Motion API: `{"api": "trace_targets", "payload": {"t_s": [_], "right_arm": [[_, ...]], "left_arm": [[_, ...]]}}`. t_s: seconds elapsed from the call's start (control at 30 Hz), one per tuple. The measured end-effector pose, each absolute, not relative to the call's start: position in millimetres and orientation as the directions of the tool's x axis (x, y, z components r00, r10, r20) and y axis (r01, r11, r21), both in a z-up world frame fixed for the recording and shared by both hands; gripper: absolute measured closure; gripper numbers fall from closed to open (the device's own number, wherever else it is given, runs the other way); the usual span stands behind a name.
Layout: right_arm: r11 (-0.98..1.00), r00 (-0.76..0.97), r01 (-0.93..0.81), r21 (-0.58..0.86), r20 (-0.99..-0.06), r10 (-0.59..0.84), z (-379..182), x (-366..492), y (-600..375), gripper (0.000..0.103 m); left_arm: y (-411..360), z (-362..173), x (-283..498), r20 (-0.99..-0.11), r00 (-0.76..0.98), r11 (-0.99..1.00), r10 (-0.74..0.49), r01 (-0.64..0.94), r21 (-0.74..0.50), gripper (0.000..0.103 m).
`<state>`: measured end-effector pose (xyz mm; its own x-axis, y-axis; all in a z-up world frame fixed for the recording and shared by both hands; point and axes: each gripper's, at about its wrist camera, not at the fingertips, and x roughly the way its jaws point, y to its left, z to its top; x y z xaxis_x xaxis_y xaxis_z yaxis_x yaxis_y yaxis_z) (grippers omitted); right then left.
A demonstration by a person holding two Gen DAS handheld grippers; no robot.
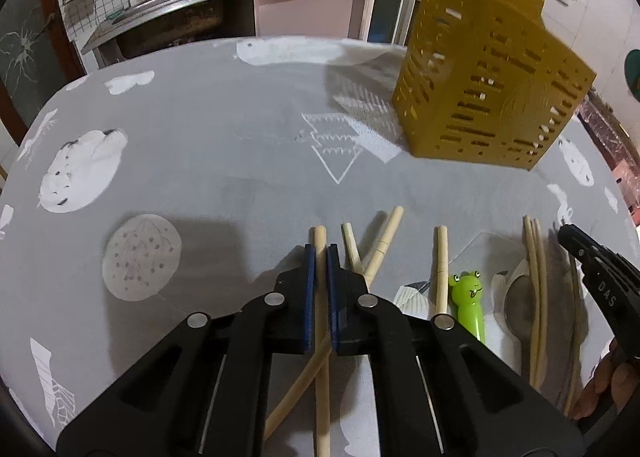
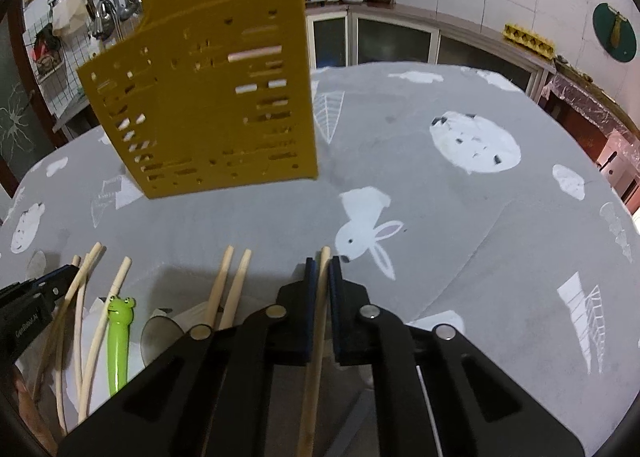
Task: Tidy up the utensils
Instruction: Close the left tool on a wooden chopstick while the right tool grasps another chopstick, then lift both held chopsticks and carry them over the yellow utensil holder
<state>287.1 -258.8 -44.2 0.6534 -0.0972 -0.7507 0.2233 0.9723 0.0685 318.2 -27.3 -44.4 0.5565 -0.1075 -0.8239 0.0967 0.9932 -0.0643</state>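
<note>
Both the left gripper (image 1: 320, 257) and right gripper (image 2: 323, 269) have fingers clamped on pale wooden chopsticks (image 1: 320, 285) (light, stiff, slippery), gripped near the top ends.

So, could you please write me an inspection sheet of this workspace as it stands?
Surface: table under a grey cloth with white prints.
Job's things: yellow caddy standing at the far side; chopsticks lying loose nearby, some crossed; frog utensil and spoon among them.
Clutter: nothing seen.
Grippers: left gripper shut on one chopstick; right gripper shut on another.
Cables: nothing seen.
Surroundings: kitchen counter, sink, shelf of jars, tiled walls.
</note>
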Motion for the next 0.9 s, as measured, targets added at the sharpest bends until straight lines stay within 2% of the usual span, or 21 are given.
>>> {"api": "trace_targets", "payload": {"t_s": [0.27, 0.6, 0.73, 0.9], "right_arm": [[0.970, 0.746, 0.207, 0.125, -0.662, -0.074, -15.4, 267.4, -265.5, 0.097], [0.967, 0.878, 0.168, 0.189, -0.476, -0.059, 25.7, 234.5, -271.6, 0.097], [0.965, 0.909, 0.161, 0.208, -0.412, -0.063, 38.5, 221.8, -276.5, 0.097], [0.964, 0.925, 0.146, 0.221, -0.375, -0.054, 46.4, 213.8, -279.2, 0.097]], "left_arm": [[-18.0, -0.1, 292.9, -0.717, 0.686, 0.992, -0.126, 0.102, -0.077, 0.098], [-3.2, 59.9, 254.4, -0.550, 0.818, 0.985, -0.169, 0.119, -0.126, 0.098], [-5.3, 71.7, 242.3, -0.501, 0.849, 0.985, -0.170, 0.127, -0.119, 0.098], [-9.8, 79.6, 230.7, -0.463, 0.868, 0.983, -0.182, 0.147, -0.111, 0.098]]}}
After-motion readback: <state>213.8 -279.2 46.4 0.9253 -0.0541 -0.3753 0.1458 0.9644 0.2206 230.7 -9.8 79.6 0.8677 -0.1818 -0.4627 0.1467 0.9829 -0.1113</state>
